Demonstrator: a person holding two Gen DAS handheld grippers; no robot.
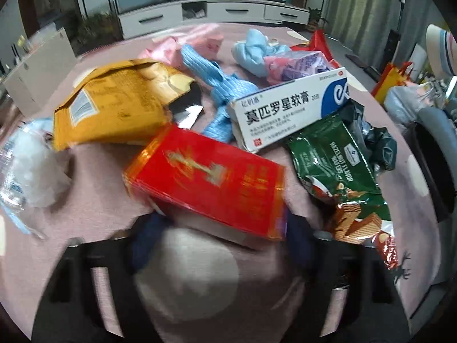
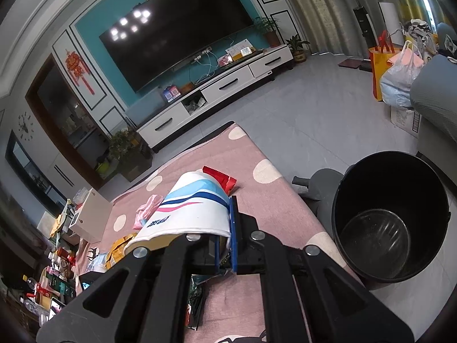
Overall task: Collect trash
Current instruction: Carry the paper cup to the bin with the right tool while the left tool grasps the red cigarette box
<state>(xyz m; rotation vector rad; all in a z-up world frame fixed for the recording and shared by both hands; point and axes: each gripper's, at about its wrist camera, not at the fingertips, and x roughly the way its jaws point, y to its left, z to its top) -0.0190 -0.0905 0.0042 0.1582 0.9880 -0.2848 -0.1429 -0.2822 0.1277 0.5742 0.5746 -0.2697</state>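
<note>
Though blurred near the pads, reads clearly enough across the left wrist view. Far left on pink dotted tablecloth [image 1: 94, 177]: crumpled clear plastic wrapper [image 1: 25, 171], featherlight, springy. Next: torn yellow foil chip bag [image 1: 114, 105], limp and crackly; best pinched at the flat sealed edge. Centre: flat red-and-gold cardboard box [image 1: 205, 183], near end sitting between the blue pads of left gripper [image 1: 224, 228], which appear pressed on its two long sides. Judged light, stiff, glossy, so liable to slip or crush; a grip across the narrow width near mid-length looks safest. Further right: white oblong ointment carton [image 1: 288, 108], rigid; then green foil wafer wrapper [image 1: 334, 165], soft, slick.

In the right wrist view, right gripper [image 2: 225, 240] clenched tight on the rim wall of a white paper cup with blue and pink stripes [image 2: 194, 208], held on its side above the cloth. Thin wall, easily dented; rim pinch suits it. Right of that, on the floor just off the table edge: round black plastic bin [image 2: 357, 188], apparently empty, well placed to receive.
</note>
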